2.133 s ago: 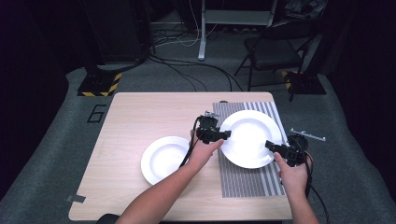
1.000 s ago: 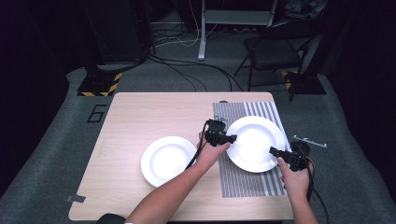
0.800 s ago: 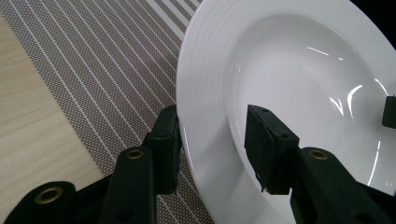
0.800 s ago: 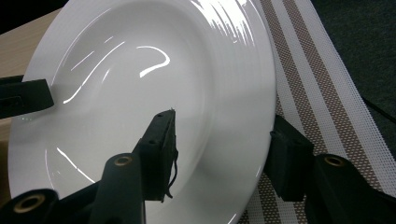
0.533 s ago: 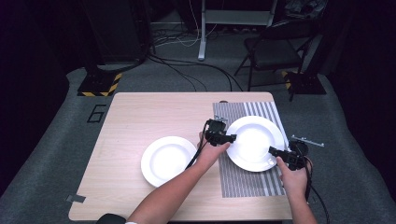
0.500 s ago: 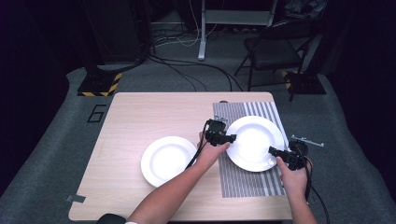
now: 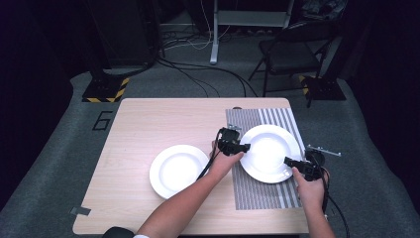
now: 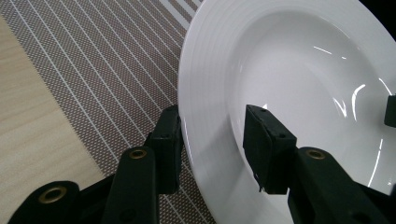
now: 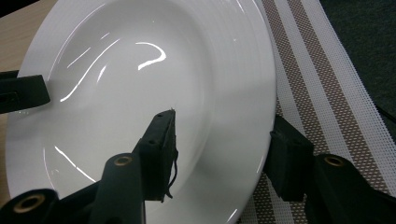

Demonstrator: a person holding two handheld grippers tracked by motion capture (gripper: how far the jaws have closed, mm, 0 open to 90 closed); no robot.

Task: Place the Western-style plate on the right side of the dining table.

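Note:
A white deep plate (image 7: 270, 152) lies on a grey striped placemat (image 7: 262, 193) at the right of the wooden table. My left gripper (image 7: 243, 147) sits at the plate's left rim. In the left gripper view its jaws stand apart, one outside the rim and one over the plate (image 8: 303, 70), so the left gripper (image 8: 212, 135) is open. My right gripper (image 7: 288, 161) is at the near right rim. In the right gripper view it (image 9: 222, 135) is open too, straddling the rim of the plate (image 9: 140, 79).
A second white plate (image 7: 178, 171) rests on the bare wooden table (image 7: 148, 124) left of the placemat. A small metal bracket (image 7: 324, 150) juts out at the table's right edge. A folding chair (image 7: 292, 54) and cables stand on the floor beyond.
About two seconds ago the plate looked larger and farther back; it now sits slightly nearer on the placemat. Over the last second the hands and plate have hardly moved.

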